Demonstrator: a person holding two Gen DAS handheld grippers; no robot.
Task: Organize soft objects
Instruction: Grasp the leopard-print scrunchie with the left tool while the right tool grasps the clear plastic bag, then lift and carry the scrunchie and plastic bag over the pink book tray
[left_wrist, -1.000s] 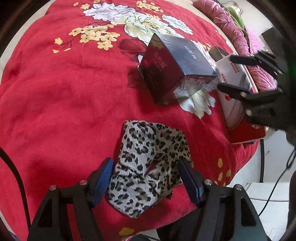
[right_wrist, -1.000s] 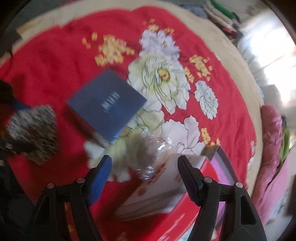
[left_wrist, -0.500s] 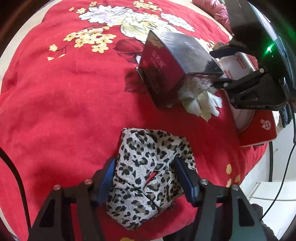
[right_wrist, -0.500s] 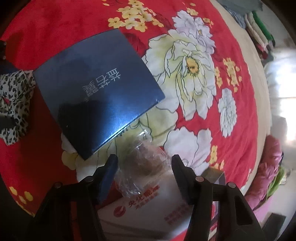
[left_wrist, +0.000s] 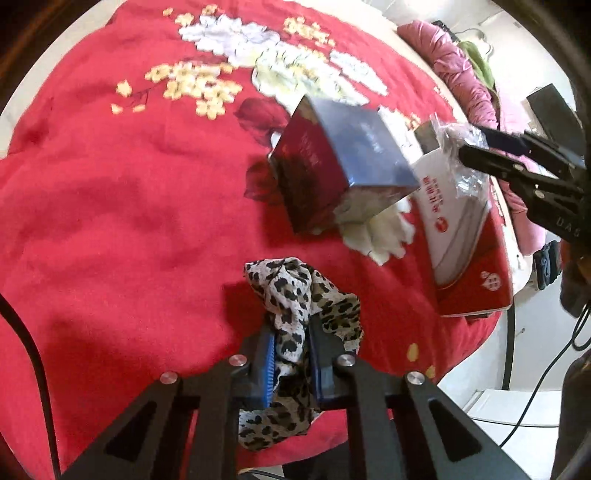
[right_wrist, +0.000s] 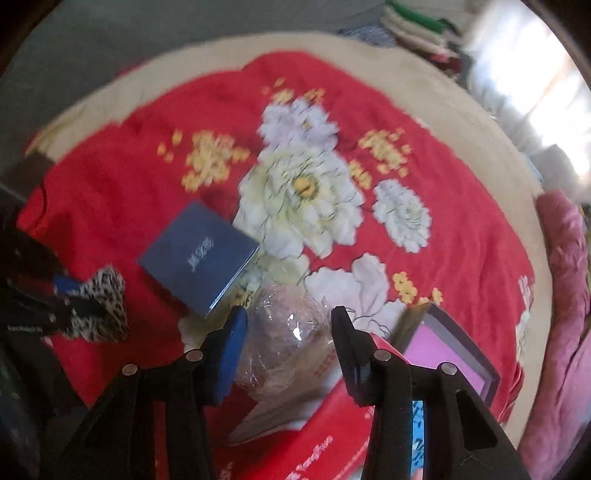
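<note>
A leopard-print cloth (left_wrist: 284, 291) lies bunched on the red floral blanket (left_wrist: 129, 221), and my left gripper (left_wrist: 290, 332) is shut on its near fold. The right wrist view shows the same cloth (right_wrist: 103, 306) at the far left. My right gripper (right_wrist: 290, 325) has a crumpled clear plastic bag (right_wrist: 291, 343) between its pads, and its jaws are still closing on it. In the left wrist view that bag (left_wrist: 448, 138) hangs from the right gripper (left_wrist: 471, 142), above the red-and-white box (left_wrist: 465, 236).
A dark blue box (left_wrist: 354, 155) stands tilted on the blanket between the two grippers. Beside the red-and-white box sits an open box with a pink lining (right_wrist: 443, 347). Pink quilted bedding (left_wrist: 461, 77) lies along the far right. The bed's edge drops off at the right.
My left jaws have closed from wide open onto the leopard cloth and bunched it up. The right jaws have narrowed around the plastic bag, and that gripper has risen with it.
</note>
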